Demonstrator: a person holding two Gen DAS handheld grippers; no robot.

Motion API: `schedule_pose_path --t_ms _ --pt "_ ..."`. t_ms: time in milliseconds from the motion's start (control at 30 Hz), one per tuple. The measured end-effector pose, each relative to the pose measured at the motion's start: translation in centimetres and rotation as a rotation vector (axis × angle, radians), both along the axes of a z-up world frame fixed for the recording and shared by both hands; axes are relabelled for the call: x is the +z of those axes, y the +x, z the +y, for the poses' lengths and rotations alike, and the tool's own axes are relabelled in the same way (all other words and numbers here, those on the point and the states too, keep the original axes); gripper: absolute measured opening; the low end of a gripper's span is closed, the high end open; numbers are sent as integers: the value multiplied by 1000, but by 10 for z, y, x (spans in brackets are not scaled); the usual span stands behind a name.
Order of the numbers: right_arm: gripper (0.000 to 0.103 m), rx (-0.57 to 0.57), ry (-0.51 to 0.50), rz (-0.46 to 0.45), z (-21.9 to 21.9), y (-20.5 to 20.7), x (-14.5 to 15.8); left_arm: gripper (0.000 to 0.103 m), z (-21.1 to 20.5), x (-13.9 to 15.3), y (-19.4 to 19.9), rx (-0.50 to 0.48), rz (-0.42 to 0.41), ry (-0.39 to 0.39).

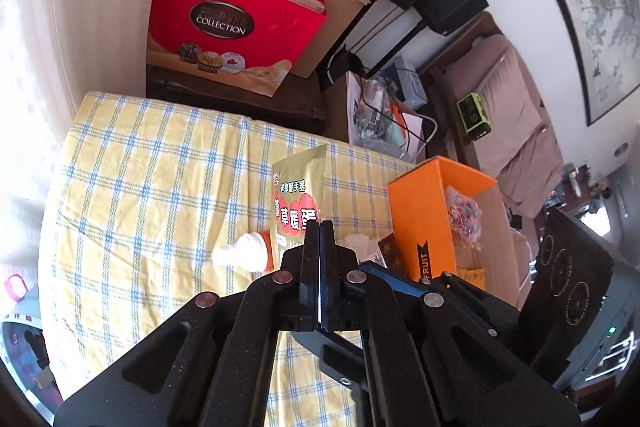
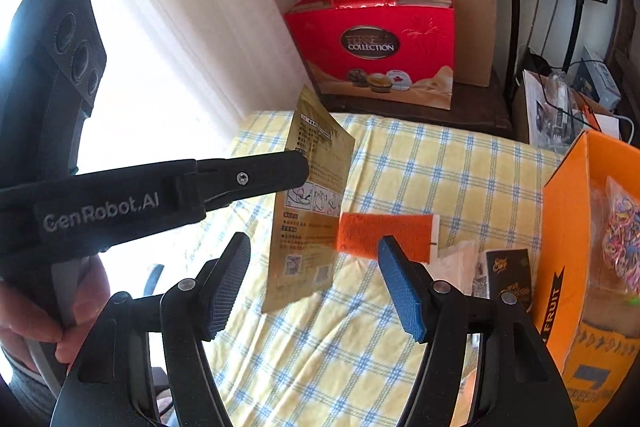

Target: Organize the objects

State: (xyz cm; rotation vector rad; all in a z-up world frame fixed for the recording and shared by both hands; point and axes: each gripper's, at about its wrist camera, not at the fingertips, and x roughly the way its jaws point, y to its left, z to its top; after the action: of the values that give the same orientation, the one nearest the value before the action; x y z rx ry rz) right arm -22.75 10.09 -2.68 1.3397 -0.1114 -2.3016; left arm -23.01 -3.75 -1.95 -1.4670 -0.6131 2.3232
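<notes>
Our left gripper (image 1: 320, 227) is clamped on the gold pouch (image 2: 310, 211), holding it upright above the checked worktop (image 2: 400, 167); our right gripper (image 2: 314, 281) waits with jaws spread, holding nothing. We judge the job barely begun; only a bag of coloured bands (image 2: 622, 227) sits in the orange box (image 2: 568, 227); the white bottle (image 1: 244, 253), the orange packet (image 2: 384, 231) and the dark sachet (image 2: 506, 275) lie loose beside it.

Both wrist views look down across the checked tablecloth (image 1: 140, 195) toward the red gift bag (image 1: 236, 35) beyond it; the right sits nearer that bag. Both share the orange box (image 2: 568, 227) beside it.
</notes>
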Motion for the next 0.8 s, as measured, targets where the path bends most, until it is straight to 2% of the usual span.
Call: schedule_pose_path --t_ms 133,267,367,400,433,500,567,600,633,667,800 --pt "61 10 -28 -33 -1 9 -10 0 8 -10 4 -10 -30 6" --pt "52 -5 25 -29 -1 13 -16 0 20 -16 5 -33 -42 17" --pt "39 -21 44 -44 7 11 -24 0 27 -18 5 -52 -44 25" --pt "34 -28 44 -51 10 9 -27 1 30 -19 4 -71 -45 50" --pt "31 -35 44 -56 13 9 -30 5 31 -20 4 -82 -51 55" --pt "23 -53 49 -72 21 7 -35 20 30 -17 8 -79 -24 18" --pt "21 -70 54 -77 29 5 -39 56 26 -10 14 -55 30 -2" --pt "18 -78 55 -78 33 5 -40 62 21 -7 19 -39 58 6" --pt "18 -83 51 -84 37 4 -42 68 16 -7 23 -29 75 21" --pt "15 -87 41 -96 42 3 -45 69 12 -9 26 -30 77 33" --pt "12 -98 -15 -127 52 3 -54 75 8 -34 31 -76 26 49"
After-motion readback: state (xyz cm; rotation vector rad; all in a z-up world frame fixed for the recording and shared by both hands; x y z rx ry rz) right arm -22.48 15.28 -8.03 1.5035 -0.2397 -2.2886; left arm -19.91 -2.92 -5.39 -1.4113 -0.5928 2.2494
